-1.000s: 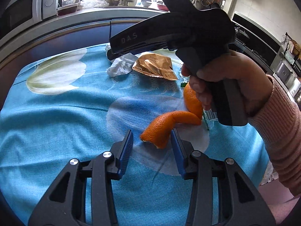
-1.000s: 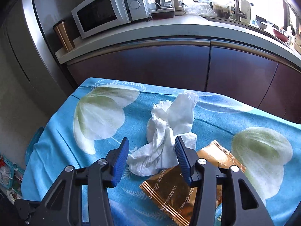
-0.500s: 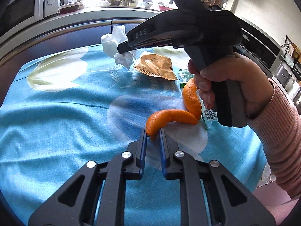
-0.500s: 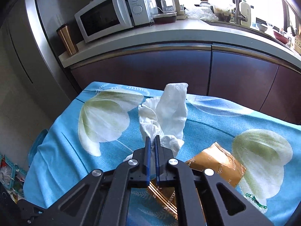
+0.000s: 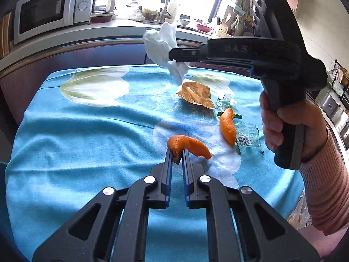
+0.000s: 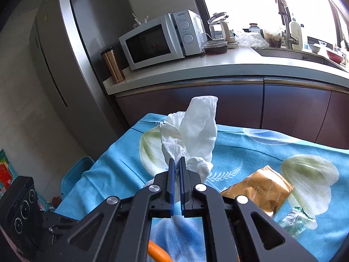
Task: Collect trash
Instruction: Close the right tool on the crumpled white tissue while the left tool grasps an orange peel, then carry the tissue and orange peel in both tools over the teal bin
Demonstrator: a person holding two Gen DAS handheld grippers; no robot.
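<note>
On the blue flowered tablecloth (image 5: 87, 142), my left gripper (image 5: 176, 152) is closing, its pads pressing on one end of a curled orange peel (image 5: 192, 146) lifted just off the cloth. A second orange peel (image 5: 228, 126) lies to the right. My right gripper (image 6: 176, 162) is shut on a crumpled white tissue (image 6: 192, 131), held well above the table; the left wrist view shows the tissue (image 5: 161, 41) hanging from the right gripper (image 5: 172, 55). A gold wrapper (image 5: 195, 93) and a clear green-edged wrapper (image 5: 248, 137) lie on the cloth.
A person's hand (image 5: 290, 126) in a pink sleeve grips the right tool. Beyond the table's far edge run dark cabinets and a counter with a microwave (image 6: 161, 41). A blue stool (image 6: 76, 172) stands off the table's left side.
Both grippers have shut, the left on the orange peel and the right on the tissue. Both have risen, the tissue going well clear of the cloth and the peel end coming up.
</note>
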